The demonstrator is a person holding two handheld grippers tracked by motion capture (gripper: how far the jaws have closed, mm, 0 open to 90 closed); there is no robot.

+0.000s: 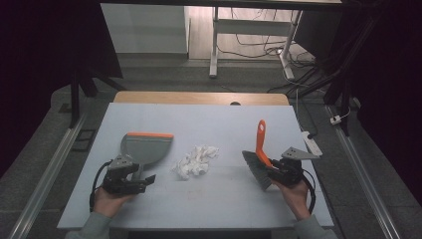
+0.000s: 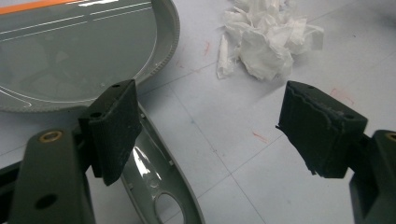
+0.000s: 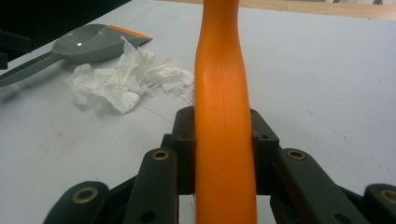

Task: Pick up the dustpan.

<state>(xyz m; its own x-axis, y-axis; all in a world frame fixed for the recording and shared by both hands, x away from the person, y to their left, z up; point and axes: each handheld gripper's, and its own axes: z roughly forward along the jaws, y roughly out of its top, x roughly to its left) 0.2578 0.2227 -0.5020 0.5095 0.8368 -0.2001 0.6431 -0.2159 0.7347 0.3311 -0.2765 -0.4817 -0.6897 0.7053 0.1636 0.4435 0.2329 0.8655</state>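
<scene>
At the blue surface [image 1: 209, 199], I have the right tool [image 1: 278, 172] pinched tight on the orange handle of the brush [image 1: 260, 142], both pads flat against its sides in the right gripper view; the left tool [image 1: 130, 180] stands spread wide with nothing between its pads, hovering over the grey handle of the dustpan [image 1: 144, 148]; the crumpled tissue [image 1: 195, 160] lies between the two, just beside the pan's round back edge and well apart from the bristles; as I judge it, the step in hand is to take the pan, so I would lower the spread tool squarely over the handle [image 2: 161, 186], which now lies under one pad rather than between the two, centre it, then close across its narrow width; a hold close to the bowl should keep the pan from swinging; after that the pan wants turning, since its orange lip faces the far edge of the surface, away from the paper; the dustpan's long axis runs from near-left to far, handle toward me, mouth away; the brush lies nearly along the same near-to-far line, handle tip pointing to the far side and slightly up, grey bristles at my end slanting down to the surface toward the tissue; I would sweep leftward in short strokes, bristles kept low
</scene>
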